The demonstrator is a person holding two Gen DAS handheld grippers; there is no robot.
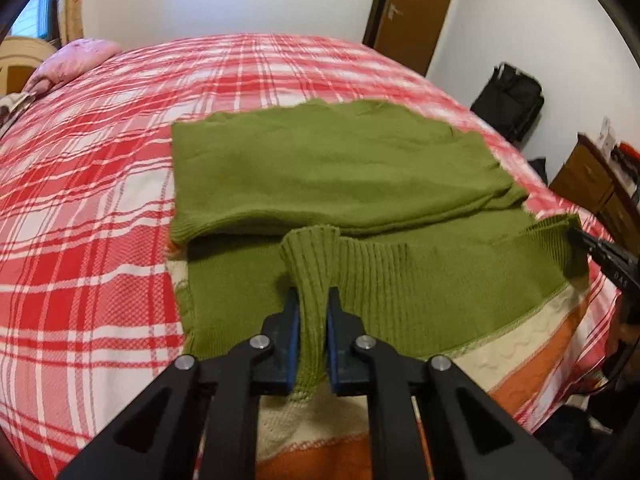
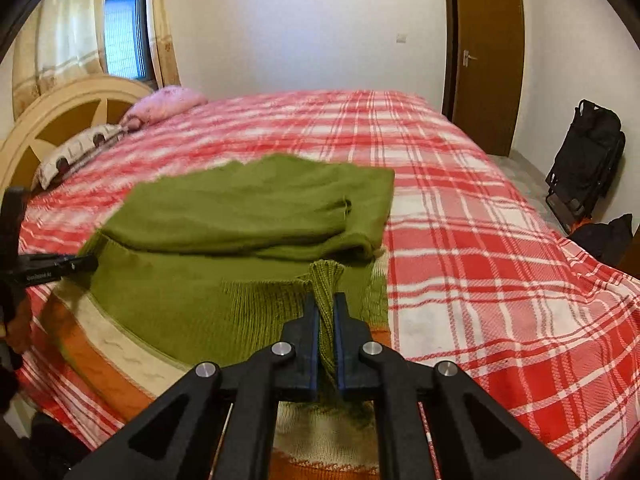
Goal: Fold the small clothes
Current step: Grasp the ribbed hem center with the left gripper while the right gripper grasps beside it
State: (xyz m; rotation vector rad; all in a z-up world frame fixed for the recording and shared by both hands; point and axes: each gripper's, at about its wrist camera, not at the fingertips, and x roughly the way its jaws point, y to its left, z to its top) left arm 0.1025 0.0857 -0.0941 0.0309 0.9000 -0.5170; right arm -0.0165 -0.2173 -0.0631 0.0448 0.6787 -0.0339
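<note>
Green sweater (image 1: 328, 168) is spread along the bed's (image 1: 80, 200) near edge, and each hand-held gripper, left (image 1: 313, 300) and right (image 2: 327, 304), is pinching its ribbed hem (image 1: 312, 252), one toward each corner.

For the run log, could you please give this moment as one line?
stage: fold | left gripper: shut on sweater hem | right gripper: shut on hem | sweater: half-folded on bed

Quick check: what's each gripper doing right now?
Left gripper: closed on the ribbed hem of the green knitted sweater.
Right gripper: closed on the same sweater's ribbed hem.
</note>
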